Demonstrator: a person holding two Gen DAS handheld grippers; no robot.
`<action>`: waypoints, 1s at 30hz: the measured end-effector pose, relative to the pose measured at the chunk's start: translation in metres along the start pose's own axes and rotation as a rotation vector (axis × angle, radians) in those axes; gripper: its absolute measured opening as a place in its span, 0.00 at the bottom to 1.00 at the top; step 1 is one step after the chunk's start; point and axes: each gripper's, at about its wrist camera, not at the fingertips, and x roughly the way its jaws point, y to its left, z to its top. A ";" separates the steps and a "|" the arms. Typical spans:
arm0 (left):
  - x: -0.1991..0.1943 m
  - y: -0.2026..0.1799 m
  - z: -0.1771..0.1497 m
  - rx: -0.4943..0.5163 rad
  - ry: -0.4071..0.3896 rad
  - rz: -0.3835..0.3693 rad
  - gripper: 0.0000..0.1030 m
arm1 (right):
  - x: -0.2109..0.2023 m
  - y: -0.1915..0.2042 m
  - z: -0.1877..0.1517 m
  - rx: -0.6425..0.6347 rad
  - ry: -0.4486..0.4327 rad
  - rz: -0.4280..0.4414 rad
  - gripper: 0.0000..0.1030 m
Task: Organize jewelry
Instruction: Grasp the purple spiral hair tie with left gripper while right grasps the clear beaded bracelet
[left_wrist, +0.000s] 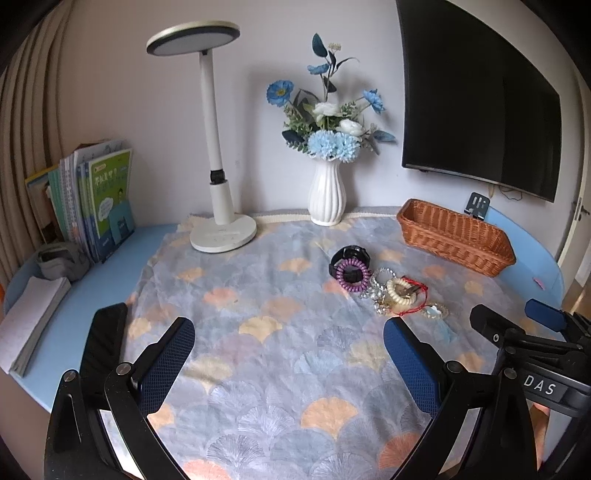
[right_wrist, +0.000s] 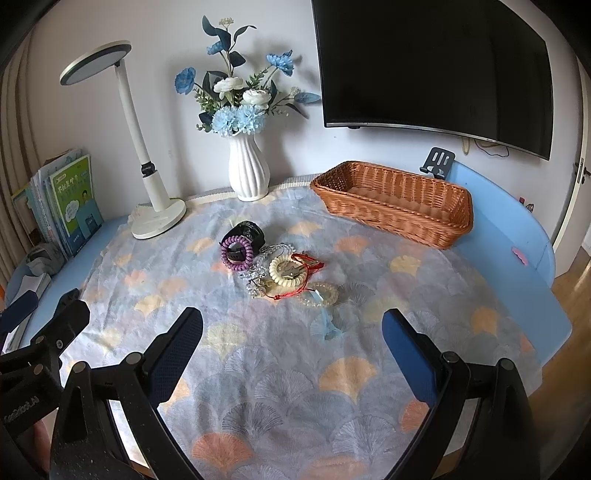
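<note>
A small heap of jewelry lies on the patterned cloth (right_wrist: 280, 369): a black watch (right_wrist: 248, 232), a purple coil band (right_wrist: 237, 254), a cream coil band (right_wrist: 287, 275), clear bead bracelets (right_wrist: 258, 273), a red string (right_wrist: 306, 263) and a pale bracelet with a blue tassel (right_wrist: 325, 295). The heap also shows in the left wrist view (left_wrist: 384, 286). An empty wicker basket (right_wrist: 395, 201) stands behind it to the right. My right gripper (right_wrist: 291, 332) is open and empty, just short of the heap. My left gripper (left_wrist: 288, 343) is open and empty, left of the heap.
A white desk lamp (left_wrist: 221, 229), a white vase of blue flowers (left_wrist: 327, 195) and a row of books (left_wrist: 99, 199) stand along the back. A dark screen (left_wrist: 480, 103) hangs on the wall. A phone stand (right_wrist: 437, 162) sits behind the basket. The blue table edge (right_wrist: 517, 266) curves on the right.
</note>
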 end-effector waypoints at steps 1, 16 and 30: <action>0.003 0.001 0.000 0.002 0.008 -0.004 0.99 | 0.002 -0.002 0.000 0.000 0.002 -0.005 0.95; 0.128 -0.023 0.036 0.118 0.225 -0.228 0.78 | 0.057 -0.053 0.010 0.071 0.052 -0.019 0.95; 0.244 -0.038 0.045 0.061 0.404 -0.365 0.53 | 0.135 -0.056 0.016 -0.044 0.204 0.097 0.46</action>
